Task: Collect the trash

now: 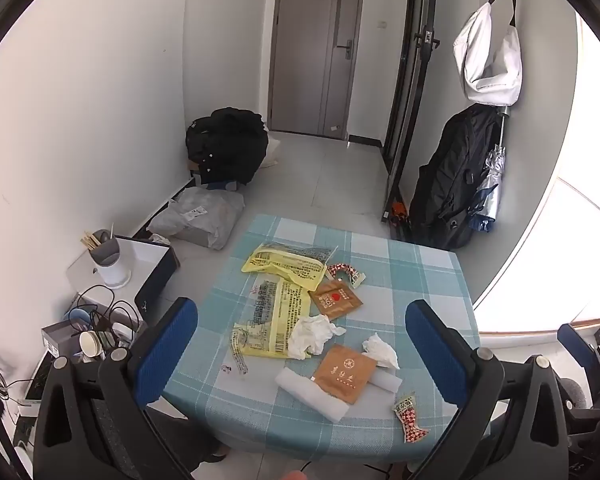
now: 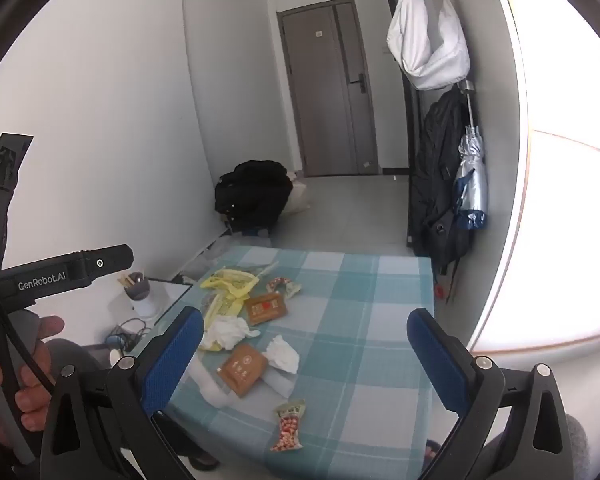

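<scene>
We hold the left gripper (image 1: 302,346) and the right gripper (image 2: 305,354) above the near edge of the table (image 1: 412,280), both with jaws wide apart and empty. Ahead of the left gripper lie 2 yellow bags (image 1: 278,304), 2 crumpled tissues (image 1: 312,334) and 2 brown packets (image 1: 344,374). The snack wrapper (image 2: 289,426) lies below the right gripper.

Your left gripper (image 1: 300,344) hangs wide open and empty above a littered table (image 1: 400,280).

On the blue-checked cloth you have yellow plastic bags (image 1: 278,308), two brown packets (image 1: 344,374), crumpled tissues (image 1: 310,334) and a red snack wrapper (image 1: 408,420) at lower right. A black backpack (image 1: 226,144) sits upper left of centre, by a grey door (image 1: 318,48).
</scene>
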Tool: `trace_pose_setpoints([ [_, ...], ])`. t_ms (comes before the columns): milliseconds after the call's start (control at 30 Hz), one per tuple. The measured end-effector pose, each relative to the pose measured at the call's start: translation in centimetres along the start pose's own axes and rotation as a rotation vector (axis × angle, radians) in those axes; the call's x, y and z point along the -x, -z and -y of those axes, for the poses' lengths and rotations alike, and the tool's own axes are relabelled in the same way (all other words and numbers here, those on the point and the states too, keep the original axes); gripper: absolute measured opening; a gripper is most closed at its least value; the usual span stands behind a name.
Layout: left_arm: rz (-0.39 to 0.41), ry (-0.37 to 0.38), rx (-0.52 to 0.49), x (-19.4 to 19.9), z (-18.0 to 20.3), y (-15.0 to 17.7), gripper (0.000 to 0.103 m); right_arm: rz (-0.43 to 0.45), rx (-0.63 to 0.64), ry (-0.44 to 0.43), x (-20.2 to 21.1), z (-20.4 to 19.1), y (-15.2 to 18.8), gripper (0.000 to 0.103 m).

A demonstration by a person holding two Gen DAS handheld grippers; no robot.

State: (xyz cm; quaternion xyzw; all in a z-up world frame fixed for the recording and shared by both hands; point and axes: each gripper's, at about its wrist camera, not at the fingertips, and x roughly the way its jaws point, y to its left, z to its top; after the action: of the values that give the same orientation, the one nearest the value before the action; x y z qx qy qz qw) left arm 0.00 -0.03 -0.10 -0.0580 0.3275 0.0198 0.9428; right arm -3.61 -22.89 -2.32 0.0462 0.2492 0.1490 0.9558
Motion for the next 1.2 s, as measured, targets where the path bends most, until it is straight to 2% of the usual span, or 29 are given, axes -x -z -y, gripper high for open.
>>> trace_pose_setpoints([
  [367, 0.012, -0.009, 0.0, 0.0, 0.1, 0.0, 0.102, 0.015, 0.013, 0.013, -0.3, -0.3, 0.4, 0.103],
  [1200, 0.003, 0.002, -0.001, -0.4, -0.3, 0.4, 0.102, 0.031, -0.042, 0.047, 0.2, 1.0, -0.1, 0.103],
])
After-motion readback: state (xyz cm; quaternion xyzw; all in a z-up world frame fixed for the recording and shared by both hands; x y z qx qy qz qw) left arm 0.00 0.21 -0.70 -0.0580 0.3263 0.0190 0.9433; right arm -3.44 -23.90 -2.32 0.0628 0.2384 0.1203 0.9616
